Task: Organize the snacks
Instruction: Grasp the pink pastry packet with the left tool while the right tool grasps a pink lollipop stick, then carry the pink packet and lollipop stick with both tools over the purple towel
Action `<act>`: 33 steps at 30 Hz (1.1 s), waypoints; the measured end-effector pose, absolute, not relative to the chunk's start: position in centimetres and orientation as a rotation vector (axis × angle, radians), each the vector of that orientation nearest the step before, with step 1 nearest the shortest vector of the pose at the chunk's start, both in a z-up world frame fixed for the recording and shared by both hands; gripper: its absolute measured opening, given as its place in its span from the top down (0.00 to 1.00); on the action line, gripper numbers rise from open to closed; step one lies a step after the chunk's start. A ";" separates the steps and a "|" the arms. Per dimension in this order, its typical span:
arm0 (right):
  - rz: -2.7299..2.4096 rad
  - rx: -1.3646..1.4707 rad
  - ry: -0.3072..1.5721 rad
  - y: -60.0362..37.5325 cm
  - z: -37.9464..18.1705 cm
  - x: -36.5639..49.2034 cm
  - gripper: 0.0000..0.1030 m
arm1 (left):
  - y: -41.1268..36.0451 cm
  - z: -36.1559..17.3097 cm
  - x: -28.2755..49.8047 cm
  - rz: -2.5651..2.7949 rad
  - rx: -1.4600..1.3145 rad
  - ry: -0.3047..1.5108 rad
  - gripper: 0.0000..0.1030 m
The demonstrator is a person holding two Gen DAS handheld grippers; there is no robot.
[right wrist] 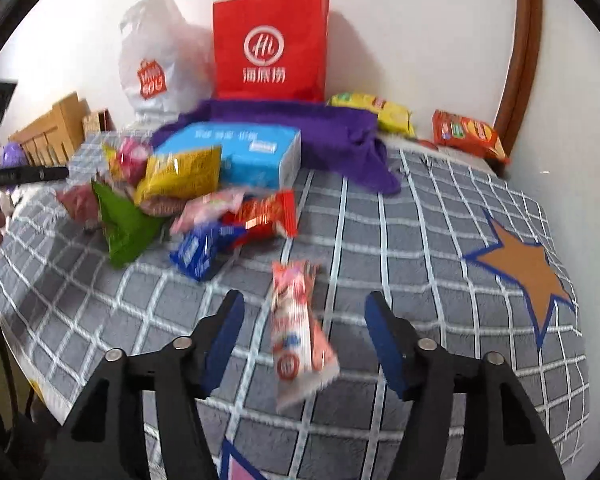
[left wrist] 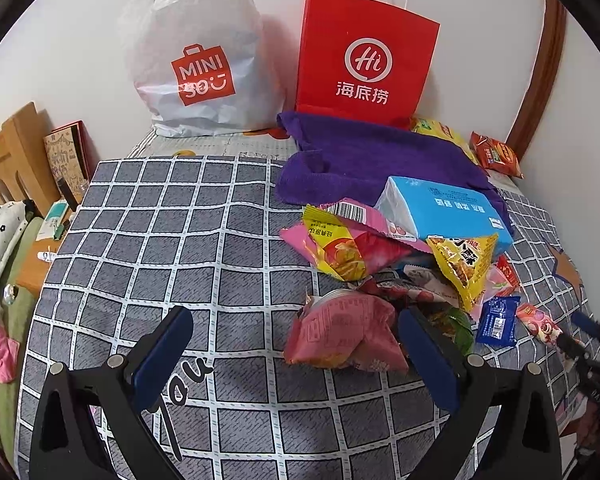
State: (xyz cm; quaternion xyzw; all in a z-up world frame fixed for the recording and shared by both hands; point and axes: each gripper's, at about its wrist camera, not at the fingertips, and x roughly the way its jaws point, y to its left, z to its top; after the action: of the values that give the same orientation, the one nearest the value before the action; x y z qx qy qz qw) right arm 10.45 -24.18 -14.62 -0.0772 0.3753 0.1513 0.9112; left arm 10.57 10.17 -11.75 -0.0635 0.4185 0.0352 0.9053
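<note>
A heap of snack packets lies on the grey checked bedspread, with a blue tissue pack on top. My left gripper stands open; a crumpled pink packet lies between its fingers, close to the right finger and well apart from the left one. My right gripper is open too, and a pink-and-white wrapped snack lies on the bedspread between its fingers, touching neither pad. The heap sits to its upper left.
A red paper bag and a white plastic bag stand against the wall behind a purple towel. Yellow and orange packets lie at the back right. A wooden bed frame and pillows are at the left.
</note>
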 end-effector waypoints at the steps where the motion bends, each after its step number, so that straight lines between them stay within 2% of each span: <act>1: 0.320 -0.162 0.784 -23.9 -14.6 10.9 0.39 | 10.1 -11.7 10.6 0.074 -0.127 0.865 0.00; 4: 0.316 -0.209 0.840 -22.6 -15.6 12.6 0.39 | 10.0 -11.7 10.7 0.079 -0.119 0.866 0.00; 5: 0.316 -0.216 0.862 -22.3 -16.1 13.0 0.43 | 10.1 -11.7 10.7 0.081 -0.117 0.868 0.00; 8: 0.335 -0.202 0.957 -21.7 -18.5 14.3 0.67 | 10.3 -11.9 10.9 0.079 -0.115 0.876 0.00; 11: 0.332 -0.164 0.916 -22.1 -18.4 14.0 0.76 | 10.3 -12.3 11.1 0.069 -0.115 0.887 0.00; 18: 0.277 -0.077 0.849 -23.3 -19.0 13.8 0.77 | 9.4 -13.5 12.1 0.009 -0.111 0.930 0.00; 29: 0.274 -0.044 0.849 -23.3 -19.3 14.7 0.77 | 8.2 -16.5 14.6 -0.027 -0.089 1.004 0.01; 30: 0.277 -0.039 0.848 -23.4 -19.3 14.7 0.77 | 8.3 -16.6 14.5 -0.031 -0.094 1.000 0.02; 33: 0.281 -0.026 0.843 -23.6 -19.4 14.7 0.77 | 8.5 -16.7 14.3 -0.067 -0.124 1.005 0.25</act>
State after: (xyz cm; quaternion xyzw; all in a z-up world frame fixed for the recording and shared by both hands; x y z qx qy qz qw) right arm 14.74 -23.59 -19.38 -0.0127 0.4079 0.1360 0.9027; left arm 14.29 8.54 -16.65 -0.0595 0.4812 -0.0323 0.8740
